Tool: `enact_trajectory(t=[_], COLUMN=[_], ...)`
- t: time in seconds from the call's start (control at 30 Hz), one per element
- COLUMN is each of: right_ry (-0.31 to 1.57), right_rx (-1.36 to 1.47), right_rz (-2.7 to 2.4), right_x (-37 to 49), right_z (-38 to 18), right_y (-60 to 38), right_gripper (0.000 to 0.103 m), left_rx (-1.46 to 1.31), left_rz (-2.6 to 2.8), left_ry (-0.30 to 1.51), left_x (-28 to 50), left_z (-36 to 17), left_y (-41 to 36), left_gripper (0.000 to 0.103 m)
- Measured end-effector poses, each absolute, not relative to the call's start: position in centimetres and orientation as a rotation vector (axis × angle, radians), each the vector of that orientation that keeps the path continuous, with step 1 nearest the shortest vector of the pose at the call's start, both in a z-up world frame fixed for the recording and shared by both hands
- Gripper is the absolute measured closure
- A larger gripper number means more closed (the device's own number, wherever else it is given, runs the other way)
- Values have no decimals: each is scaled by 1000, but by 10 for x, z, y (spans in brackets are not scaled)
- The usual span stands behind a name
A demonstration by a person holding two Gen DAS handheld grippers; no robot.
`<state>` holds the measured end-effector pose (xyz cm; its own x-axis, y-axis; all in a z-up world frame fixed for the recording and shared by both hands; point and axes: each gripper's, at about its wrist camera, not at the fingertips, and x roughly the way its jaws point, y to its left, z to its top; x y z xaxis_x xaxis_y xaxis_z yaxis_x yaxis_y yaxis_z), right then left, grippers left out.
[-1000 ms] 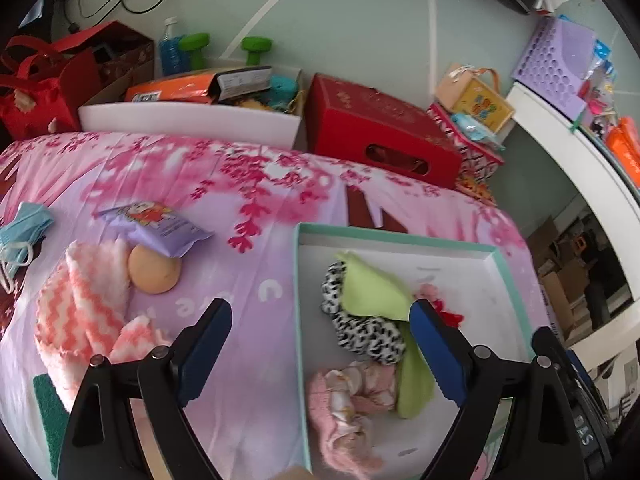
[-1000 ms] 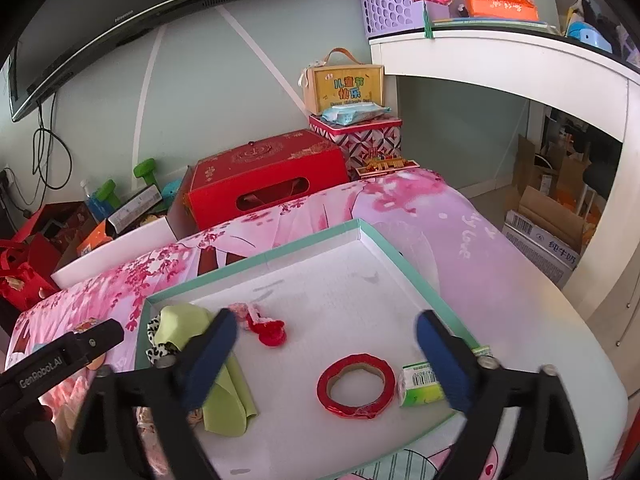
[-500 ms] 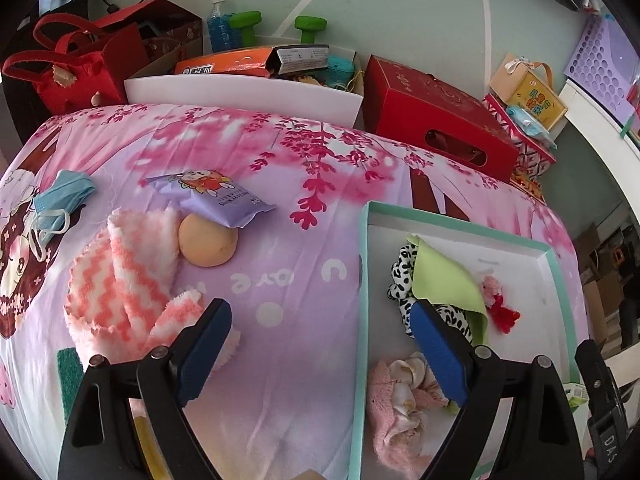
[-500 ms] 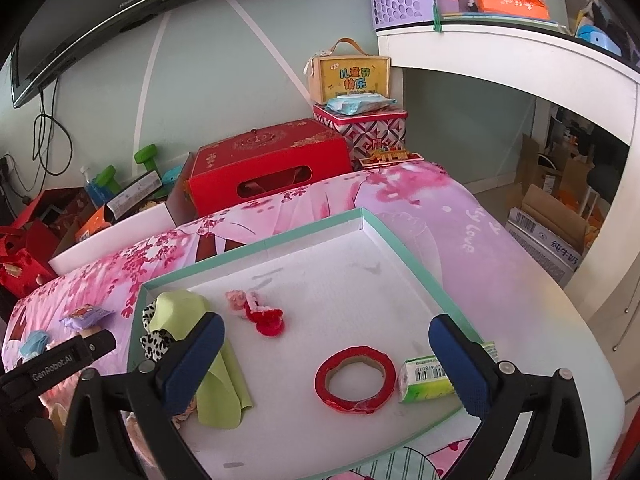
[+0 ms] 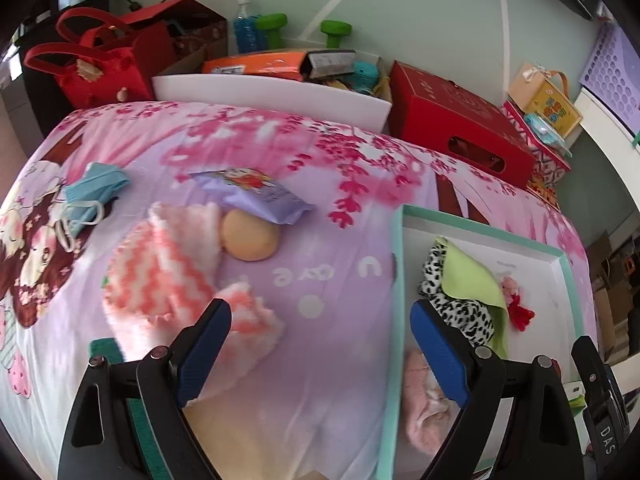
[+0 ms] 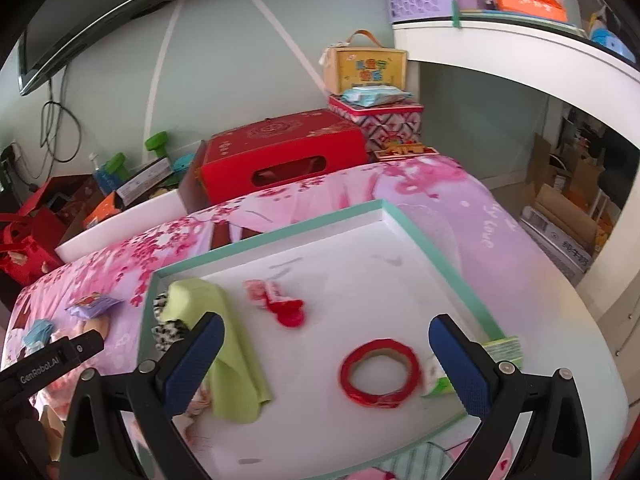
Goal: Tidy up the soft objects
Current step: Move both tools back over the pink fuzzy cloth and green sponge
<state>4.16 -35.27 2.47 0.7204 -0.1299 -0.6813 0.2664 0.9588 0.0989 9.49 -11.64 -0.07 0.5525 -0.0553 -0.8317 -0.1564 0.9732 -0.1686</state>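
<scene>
A white tray with a teal rim [image 5: 400,264] [image 6: 448,252] lies on the pink bedspread. In it lie a green cloth [image 5: 472,276] [image 6: 224,344] over a black-and-white spotted cloth [image 5: 460,308], a pink fluffy item [image 5: 420,408] and a small pink-and-red toy [image 6: 280,304]. Left of the tray lie a pink-and-white zigzag towel [image 5: 160,276], a beige round sponge [image 5: 250,236], a blue face mask [image 5: 94,192] and a purple packet [image 5: 256,194]. My left gripper [image 5: 320,348] is open and empty above the bedspread beside the towel. My right gripper [image 6: 326,360] is open and empty over the tray.
A red tape roll [image 6: 380,372] and a green-and-white packet [image 6: 500,348] lie in the tray's near right corner. Behind the bed stand a red box [image 5: 460,124], a white bin [image 5: 272,94] of items, red bags [image 5: 100,64] and a white shelf [image 6: 520,52].
My left gripper has swung left, away from the tray toward the zigzag towel and sponge. My right gripper has stayed over the tray, shifting slightly. Both stay open.
</scene>
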Motion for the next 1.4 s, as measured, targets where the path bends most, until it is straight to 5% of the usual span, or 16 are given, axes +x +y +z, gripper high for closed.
enact_trajectory(t=[0.77,1.4], right_ry=[793,883], right_rx=[147,131], right_rz=[81,366], right_x=[54,46], right_z=[21,3], right_y=[-232,-136], right_gripper=[0,0], left_rx=[-372,-492], left_rz=[303,387], left_ry=[879,970], left_x=[45,16], left_z=[32,-2], left_y=[14,84], left_gripper=[12,12])
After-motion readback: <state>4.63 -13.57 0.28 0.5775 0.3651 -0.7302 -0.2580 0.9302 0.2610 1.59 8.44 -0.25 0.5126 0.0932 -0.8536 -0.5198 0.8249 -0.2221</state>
